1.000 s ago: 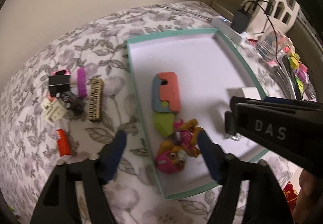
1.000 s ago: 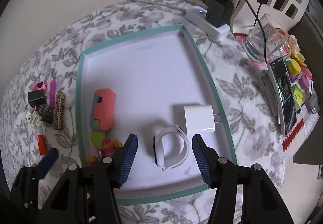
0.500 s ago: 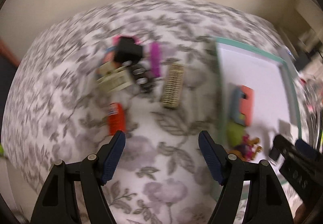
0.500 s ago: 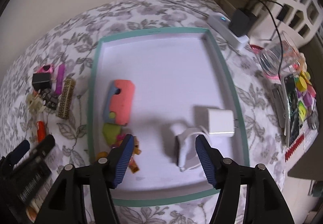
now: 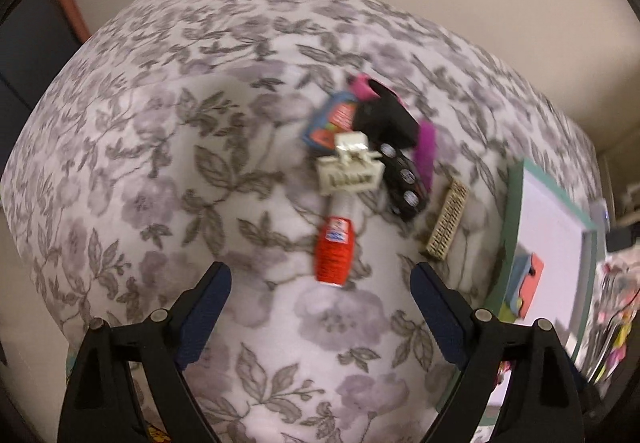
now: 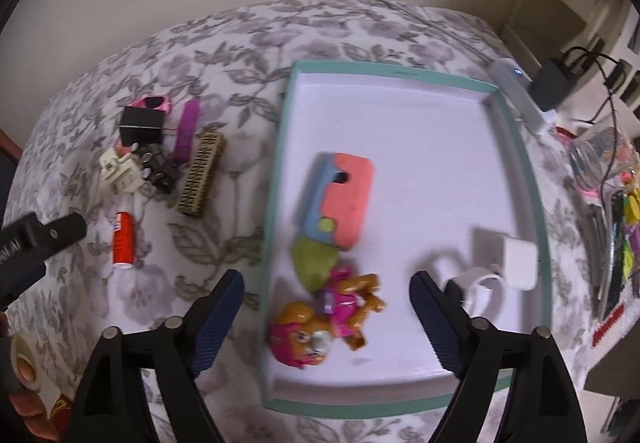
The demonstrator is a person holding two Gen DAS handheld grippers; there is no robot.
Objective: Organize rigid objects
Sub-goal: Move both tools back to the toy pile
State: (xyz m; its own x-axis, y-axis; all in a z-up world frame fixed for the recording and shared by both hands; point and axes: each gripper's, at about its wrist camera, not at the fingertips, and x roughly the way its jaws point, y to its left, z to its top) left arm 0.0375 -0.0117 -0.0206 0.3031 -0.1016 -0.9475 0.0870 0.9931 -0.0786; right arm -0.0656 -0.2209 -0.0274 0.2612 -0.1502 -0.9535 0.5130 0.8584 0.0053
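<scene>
On the floral surface (image 6: 240, 43) we see loose items, a red tube (image 6: 122, 239) among them. The teal tray (image 6: 516, 147) holds a coral-blue case (image 6: 344, 195), toy pup (image 6: 320, 323), white band (image 6: 486, 289) and white charger (image 6: 518, 261). Our left gripper (image 5: 320, 307) and right gripper (image 6: 326, 309) have just been opening, nothing between their jaws.

Teal-rimmed white shallow tray (image 6: 520, 147), flat on floral cloth. Inside: coral-and-blue foam block (image 6: 340, 199) near centre, lime piece (image 6: 314, 263) touching its near end, pink-and-tan toy pup (image 6: 328, 323) on its side by near-left corner, white charger cube (image 6: 518, 263) and white watch band (image 6: 482, 289) by right wall. Left of tray, apart: tan ridged comb-like bar (image 6: 200, 175), purple stick (image 6: 188, 129), black box (image 6: 140, 125), cream plastic connector (image 6: 120, 173), red-and-white tube (image 6: 122, 235).
</scene>
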